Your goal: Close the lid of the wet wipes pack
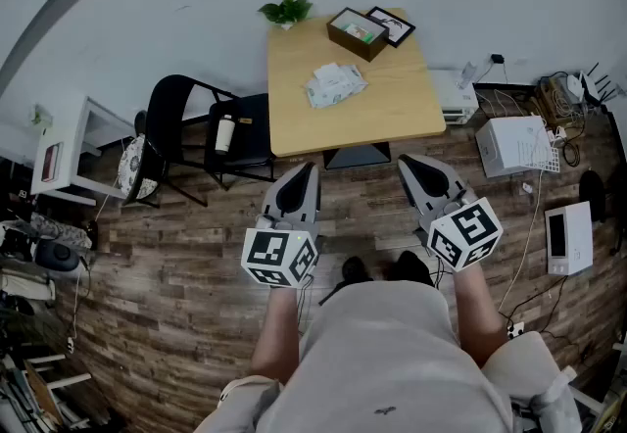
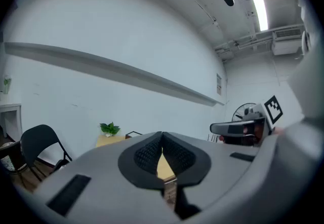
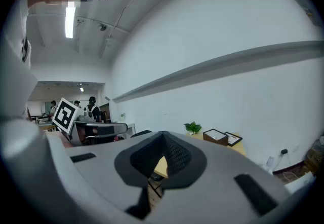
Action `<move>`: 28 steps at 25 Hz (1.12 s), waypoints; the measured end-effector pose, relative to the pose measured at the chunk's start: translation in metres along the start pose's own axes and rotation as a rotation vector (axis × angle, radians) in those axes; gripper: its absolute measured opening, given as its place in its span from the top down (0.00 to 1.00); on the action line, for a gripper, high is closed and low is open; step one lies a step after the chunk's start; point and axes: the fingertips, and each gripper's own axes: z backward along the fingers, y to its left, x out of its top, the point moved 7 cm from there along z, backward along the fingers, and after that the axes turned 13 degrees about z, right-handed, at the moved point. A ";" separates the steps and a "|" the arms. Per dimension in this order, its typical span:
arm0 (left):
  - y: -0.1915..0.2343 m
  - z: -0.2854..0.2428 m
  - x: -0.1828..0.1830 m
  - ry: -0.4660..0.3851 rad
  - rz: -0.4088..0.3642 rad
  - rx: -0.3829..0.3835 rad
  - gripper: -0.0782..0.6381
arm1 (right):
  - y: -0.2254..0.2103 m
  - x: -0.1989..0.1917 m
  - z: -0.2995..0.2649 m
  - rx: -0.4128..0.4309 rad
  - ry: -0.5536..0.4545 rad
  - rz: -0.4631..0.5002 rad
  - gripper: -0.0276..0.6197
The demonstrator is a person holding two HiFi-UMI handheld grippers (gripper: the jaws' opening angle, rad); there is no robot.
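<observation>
Light wooden square worktop (image 1: pixel 392 113) stood against the white wall, with the person standing back from its near edge on the dark plank floor (image 1: pixel 176 255). White and pale green soft wet wipes pack (image 1: pixel 335 84) lay flat on the worktop, about midway between the near and far edges and somewhat closer to the left edge. Whether its lid was up or down could not be made out at this range. Small green potted plant (image 1: pixel 285 12) sat at the far left corner. Dark brown open box (image 1: pixel 357 33) sat by the far edge, a black picture frame (image 1: pixel 392 26) just beside it on the right. Left claw (image 1: pixel 307 169) and right claw (image 1: pixel 406 163) were both held over the floor short of the near edge, well apart from the pack, pointing toward the worktop. Each claw's own view showed its black ribbed pads (image 2: pixel 146 154) pressed together at the tips, nothing between them. Black chair (image 1: pixel 176 118) stood off the left edge.
</observation>
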 end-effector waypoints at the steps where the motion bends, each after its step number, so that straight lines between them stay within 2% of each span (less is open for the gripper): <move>1: 0.001 0.001 0.001 0.003 0.002 0.000 0.88 | 0.000 0.002 -0.001 -0.004 0.003 0.008 0.96; 10: 0.008 0.005 0.002 0.016 0.008 -0.018 0.88 | 0.009 0.007 -0.005 -0.009 0.014 0.040 0.96; 22: 0.017 0.005 -0.005 0.036 0.007 -0.087 0.88 | 0.031 -0.003 -0.015 -0.014 0.027 0.025 0.96; 24: 0.019 0.000 -0.008 0.043 0.010 -0.092 0.88 | 0.027 -0.006 -0.018 -0.012 0.034 0.021 0.91; 25: 0.020 -0.003 -0.009 0.046 0.010 -0.094 0.87 | 0.024 -0.008 -0.020 -0.008 0.038 0.018 0.91; 28: 0.021 -0.012 -0.012 0.064 0.001 -0.097 0.75 | 0.017 -0.011 -0.027 0.010 0.033 0.006 0.85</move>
